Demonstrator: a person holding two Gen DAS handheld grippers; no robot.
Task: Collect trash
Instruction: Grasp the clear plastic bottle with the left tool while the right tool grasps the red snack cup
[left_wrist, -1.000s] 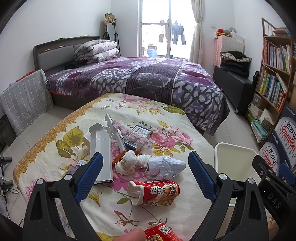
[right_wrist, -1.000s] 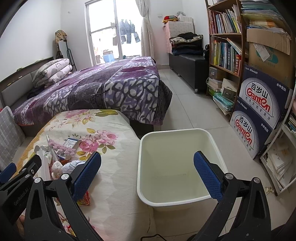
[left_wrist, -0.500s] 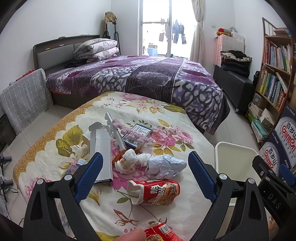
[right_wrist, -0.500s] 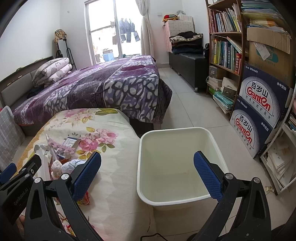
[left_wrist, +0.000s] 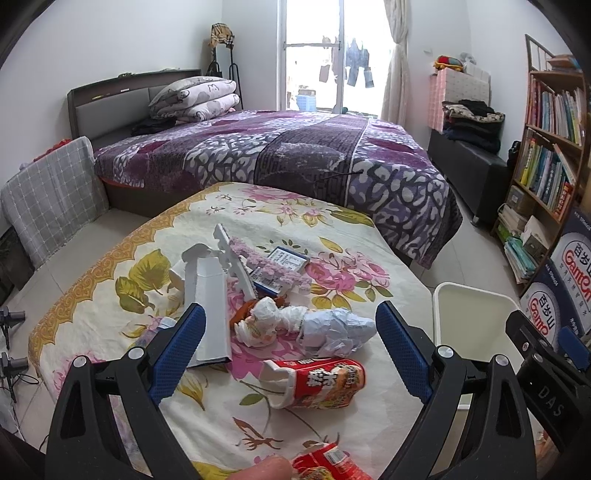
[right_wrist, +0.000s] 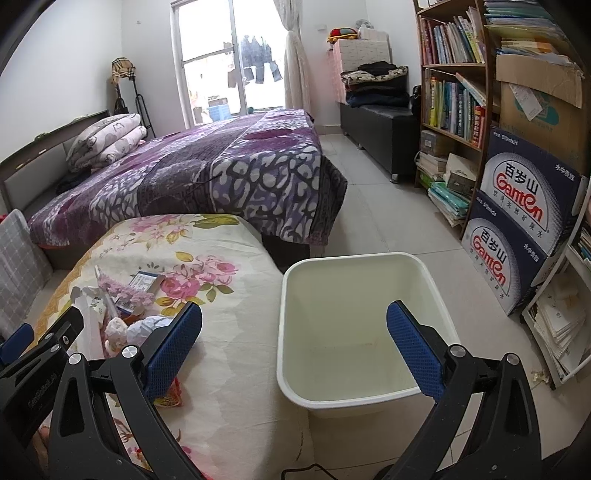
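Observation:
Trash lies on a floral cloth-covered table (left_wrist: 332, 229): a red crushed noodle cup (left_wrist: 317, 382), crumpled white paper (left_wrist: 332, 328), a white carton (left_wrist: 207, 306), a dark blue packet (left_wrist: 280, 266) and a red wrapper (left_wrist: 325, 465) at the bottom edge. My left gripper (left_wrist: 291, 339) hangs open above the crumpled paper and the red cup, holding nothing. A white bin (right_wrist: 354, 328) stands on the floor right of the table. My right gripper (right_wrist: 295, 336) is open over the bin's near left rim, empty. The trash pile (right_wrist: 129, 310) shows at its left.
A bed with a purple blanket (left_wrist: 288, 155) stands beyond the table. A bookshelf (right_wrist: 454, 85) and stacked water boxes (right_wrist: 517, 218) line the right wall. A dark bench (right_wrist: 380, 122) holds folded clothes. Tiled floor (right_wrist: 376, 206) lies between bed and shelf.
Both views have shifted very slightly; the right gripper has edged a little toward the bin. Nothing was taken hold of or let go.

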